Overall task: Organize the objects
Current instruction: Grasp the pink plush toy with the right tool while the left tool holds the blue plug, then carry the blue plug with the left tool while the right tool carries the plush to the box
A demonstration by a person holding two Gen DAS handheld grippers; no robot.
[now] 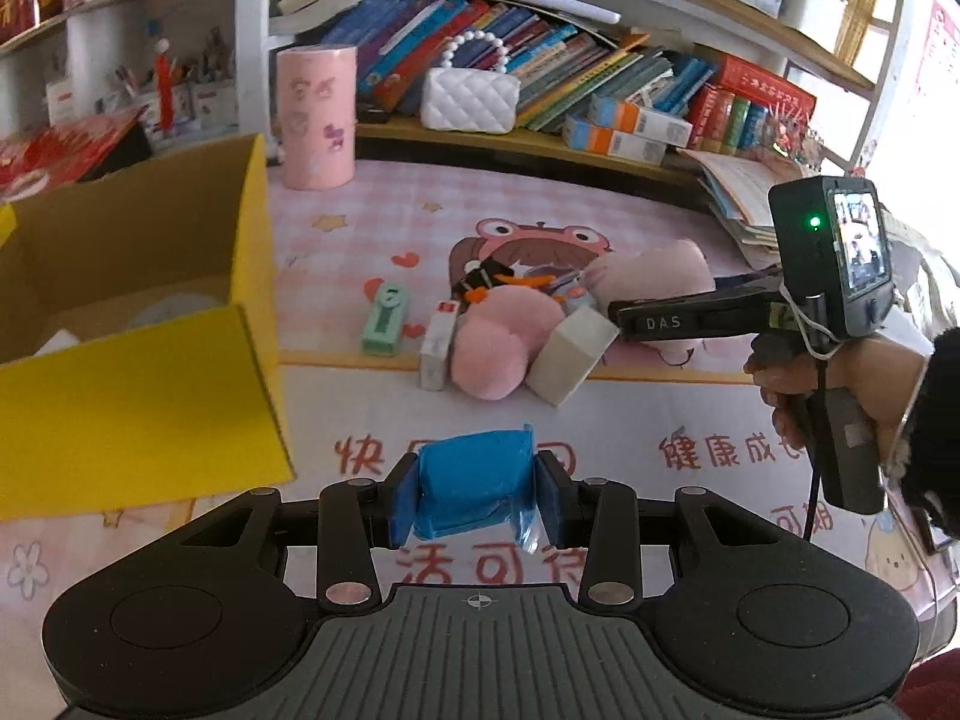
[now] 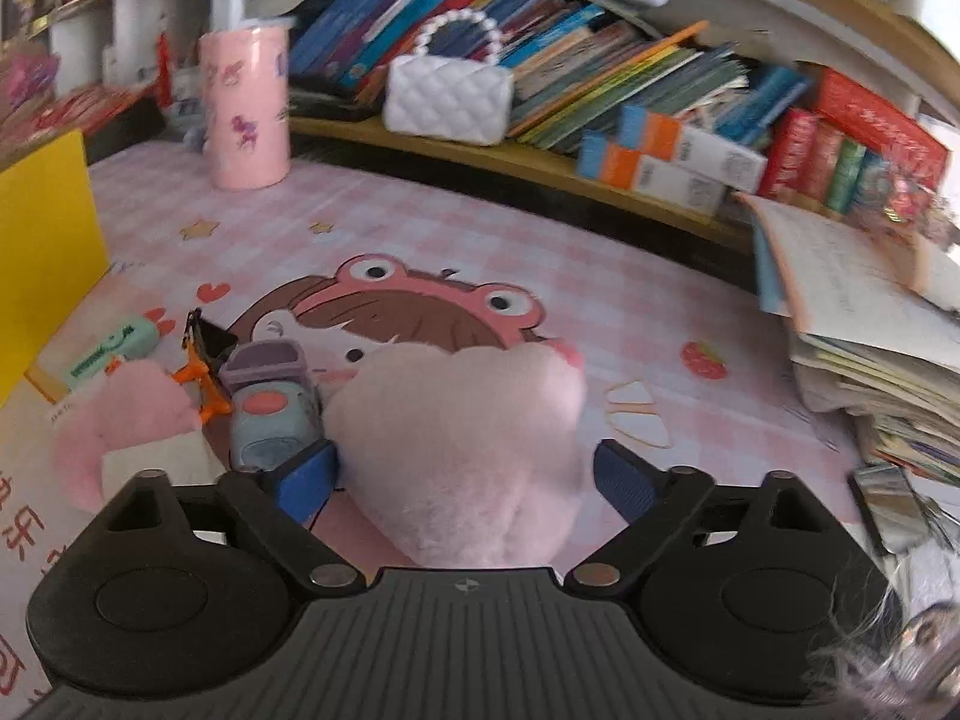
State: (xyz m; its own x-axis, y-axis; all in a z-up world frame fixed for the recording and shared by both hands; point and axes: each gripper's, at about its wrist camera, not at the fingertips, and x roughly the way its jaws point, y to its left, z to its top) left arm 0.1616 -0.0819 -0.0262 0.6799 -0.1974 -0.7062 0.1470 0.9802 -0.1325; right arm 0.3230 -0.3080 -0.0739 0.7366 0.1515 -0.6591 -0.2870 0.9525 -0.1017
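One yellow box [image 1: 138, 396] at far left, flaps open, sitting on the table [image 1: 630, 222] with its pink cartoon mat; something pale inside, can't tell what. One pink cylinder [image 1: 316, 117] upright behind the box, near the shelf [image 1: 540, 147]. One white quilted purse [image 1: 469, 99] with bead handle on the shelf, leaning on a row of books [image 1: 540, 54]. Left gripper [image 1: 474, 495]: jaws pinching one blue packet [image 1: 474, 489], held above the table just right of the box. Mid-table pile, left to right: one green stapler-like item [image 1: 386, 321], one small white-red box [image 1: 439, 345], one black-orange toy [image 1: 489, 279], one pink plush [image 1: 498, 348] in several lobes, one white block [image 1: 570, 357] leaning on the plush. In the right wrist view, one grey-blue gadget [image 2: 270, 414] also lies between the plush lobes. Right gripper [image 2: 465, 474]: jaws spread wide around a pink plush lobe [image 2: 462, 438], left pad touching the fur, right pad just clear of it. From the left wrist view the right gripper [image 1: 618, 312] reaches in from the right, tip at the white block and plush; hand [image 1: 840, 378] on its handle. Two orange-blue cartons [image 1: 624, 129] stacked on the shelf at right. One messy paper stack [image 2: 870, 348] at the table's right edge, two rubber bands [image 2: 636, 414] on the mat beside the plush.
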